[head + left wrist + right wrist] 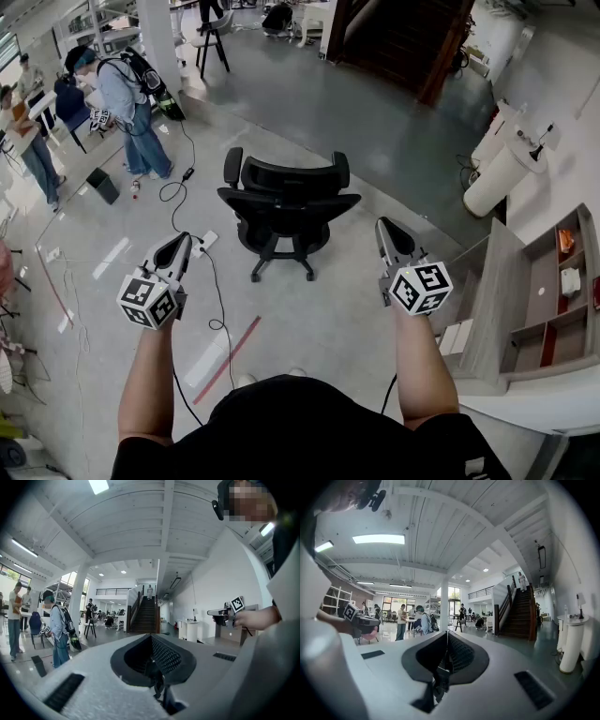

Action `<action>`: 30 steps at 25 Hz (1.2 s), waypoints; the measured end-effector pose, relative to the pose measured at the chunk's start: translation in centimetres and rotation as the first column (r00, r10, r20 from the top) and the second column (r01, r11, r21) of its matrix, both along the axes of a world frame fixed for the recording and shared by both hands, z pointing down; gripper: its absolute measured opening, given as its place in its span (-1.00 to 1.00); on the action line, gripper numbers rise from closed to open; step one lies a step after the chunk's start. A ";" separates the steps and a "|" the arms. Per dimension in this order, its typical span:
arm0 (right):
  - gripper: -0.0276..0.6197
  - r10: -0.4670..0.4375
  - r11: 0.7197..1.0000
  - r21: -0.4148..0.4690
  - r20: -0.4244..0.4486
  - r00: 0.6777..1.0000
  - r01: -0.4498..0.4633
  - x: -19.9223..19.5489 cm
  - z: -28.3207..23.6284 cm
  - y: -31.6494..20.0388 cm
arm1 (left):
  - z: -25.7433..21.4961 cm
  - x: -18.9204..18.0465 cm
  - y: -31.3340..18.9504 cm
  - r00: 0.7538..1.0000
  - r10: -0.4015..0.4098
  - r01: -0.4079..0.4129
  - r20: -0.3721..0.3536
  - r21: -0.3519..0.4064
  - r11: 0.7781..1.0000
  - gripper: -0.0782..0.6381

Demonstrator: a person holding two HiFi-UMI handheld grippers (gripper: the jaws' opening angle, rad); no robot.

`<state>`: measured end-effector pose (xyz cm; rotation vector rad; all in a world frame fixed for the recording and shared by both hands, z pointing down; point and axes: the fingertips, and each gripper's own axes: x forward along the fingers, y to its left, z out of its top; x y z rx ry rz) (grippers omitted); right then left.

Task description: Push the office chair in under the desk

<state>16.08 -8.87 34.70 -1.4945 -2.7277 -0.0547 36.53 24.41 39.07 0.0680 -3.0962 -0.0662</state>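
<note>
The person's black shirt (pixel 300 431) fills the bottom of the head view, with both bare forearms reaching forward from it. Each hand carries a tool held level. The left tongs (pixel 179 242) and the right tongs (pixel 387 228) are both closed, and each gripper view shows its jaws pressed together with nothing between them.

The black office chair on a five-star castor base (pixel 286 202) stands alone on the grey floor, ahead of the tongs and roughly centred between them. Neither touches it. The pale grey desk with open cubbyholes (pixel 489 309) sits at the right edge of the view, well apart from the chair, so the push has not begun and the chair must travel sideways as well as in.

Several things could spoil that. Narrow closed tips pressed on a swivelling seat may spin it rather than roll it, especially if one side pushes harder. The tips could also slide off the curved backrest. A black cable (pixel 217 314) trails across the floor just left of the base and could snag a castor. An off-line approach would drive an armrest into the desk's side.
</note>
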 end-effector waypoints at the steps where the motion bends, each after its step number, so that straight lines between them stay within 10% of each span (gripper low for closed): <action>1: -0.87 -0.002 1.000 -0.006 0.001 1.000 0.002 0.0 0.0 -0.1 | -0.1 0.1 -0.2 1.000 -0.001 0.001 -0.003 -0.006 1.000 -0.74; 30: -0.86 -0.111 0.989 -0.093 0.031 0.993 0.114 -2.9 -0.6 -2.5 | 2.3 -4.1 -4.6 0.998 -0.012 0.010 -0.059 -0.030 0.999 -0.74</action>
